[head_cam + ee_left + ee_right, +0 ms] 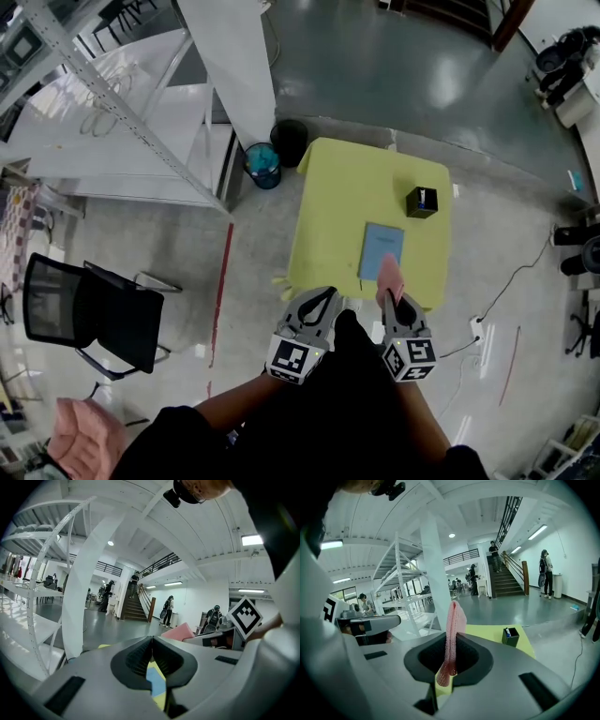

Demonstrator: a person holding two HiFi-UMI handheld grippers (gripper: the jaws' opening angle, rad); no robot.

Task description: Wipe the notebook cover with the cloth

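Your left gripper (152,641) has its jaws pressed together with nothing between them. Your right gripper (449,665) is clamped on the pink cloth (454,620), which stands up out of the jaws in a narrow fold, with a short tail hanging on the near side.

The yellow table (347,187) lies ahead of you. Both grippers are held at its near edge, the left one left of the notebook. The blue notebook (382,251) lies flat on the near right part of the table, its long side running away from you. From the head view the cloth's tip falls over the notebook's near edge, though I cannot tell whether it touches.

The notebook looks thin and light, with a smooth cover, so it will probably slide on the table under a firm stroke. Your free left gripper could press down on a near corner to pin it. The cloth is soft, limp and knitted. Held by one end as it is, it will likely fold over and drag, so lay it flat and press it down.

Two bins sit on the floor at the table's far left corner, a black one (289,141) and a blue one (263,165); I cannot make out their contents. A small black box (510,636) stands on the table's far right, well apart from the notebook, holding a small blue and white item.
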